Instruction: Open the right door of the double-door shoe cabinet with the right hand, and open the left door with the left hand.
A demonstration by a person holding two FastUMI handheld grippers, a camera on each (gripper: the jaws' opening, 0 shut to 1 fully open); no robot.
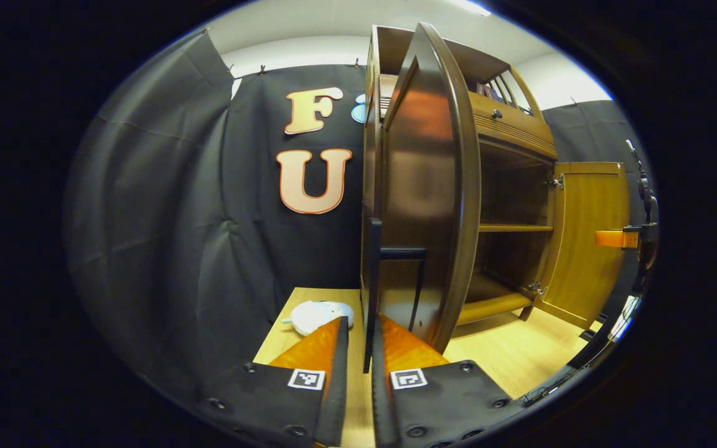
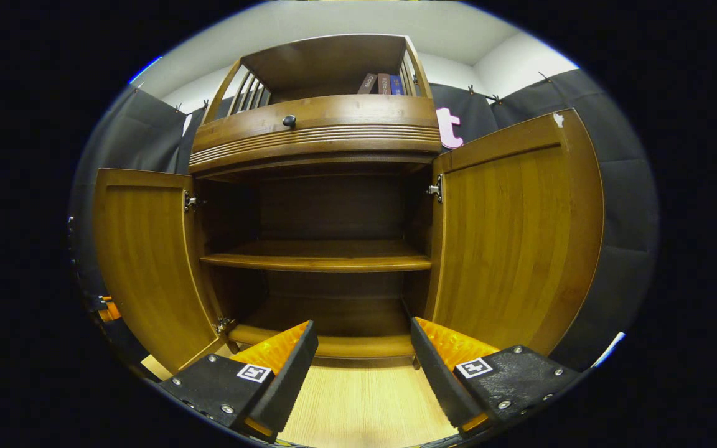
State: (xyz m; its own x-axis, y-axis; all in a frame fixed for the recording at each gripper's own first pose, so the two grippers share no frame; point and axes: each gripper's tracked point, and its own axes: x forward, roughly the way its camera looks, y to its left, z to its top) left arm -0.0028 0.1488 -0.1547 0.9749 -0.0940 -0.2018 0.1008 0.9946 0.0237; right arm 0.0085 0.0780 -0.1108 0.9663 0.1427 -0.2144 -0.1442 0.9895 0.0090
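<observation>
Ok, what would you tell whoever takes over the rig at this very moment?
Left gripper: jaws nearly closed around the handle of the left door; a firm grip can't be confirmed.
Right gripper: open, empty, facing the cabinet's middle shelf.
Right door: swung wide open, as is the left door.
Done: both doors opened.
Left: probably just release the handle and withdraw.

Left gripper (image 1: 359, 330) fingers nearly closed, right gripper (image 2: 363, 339) fingers spread wide
</observation>
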